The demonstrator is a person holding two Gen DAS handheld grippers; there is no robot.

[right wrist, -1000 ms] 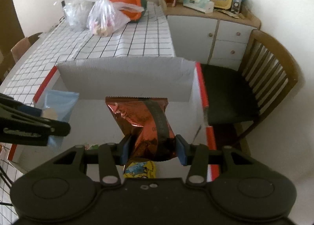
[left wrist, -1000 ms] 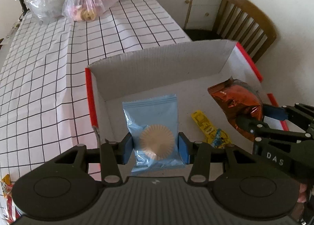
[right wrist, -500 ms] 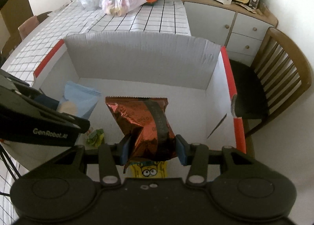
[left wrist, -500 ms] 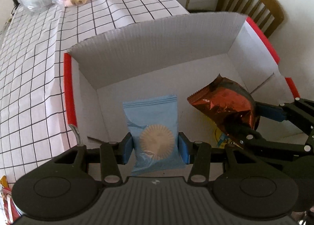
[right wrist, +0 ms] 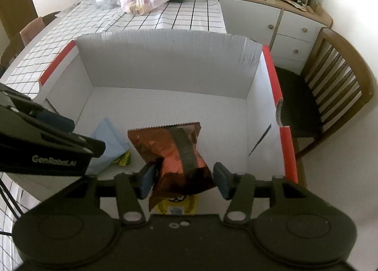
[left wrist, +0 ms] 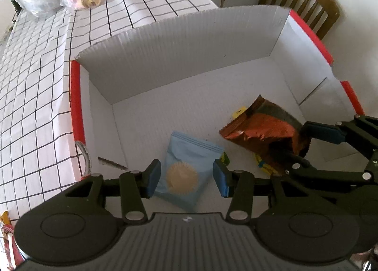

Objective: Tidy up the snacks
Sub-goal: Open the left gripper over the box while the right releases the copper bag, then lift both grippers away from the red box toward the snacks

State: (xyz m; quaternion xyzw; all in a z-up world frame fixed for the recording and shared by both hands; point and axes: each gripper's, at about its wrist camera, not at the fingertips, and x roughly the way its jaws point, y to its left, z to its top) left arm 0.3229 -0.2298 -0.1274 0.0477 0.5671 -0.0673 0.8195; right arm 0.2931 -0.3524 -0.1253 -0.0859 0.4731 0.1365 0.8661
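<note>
White box floor (left wrist: 200,105) beyond packets

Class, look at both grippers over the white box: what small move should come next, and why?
Probably lift both grippers clear of the cardboard box. The blue cookie packet lies on the box floor, with gaps between it and the left gripper. The right gripper is opening, its right pad already off the orange foil snack bag, so both snacks look delivered.
</note>
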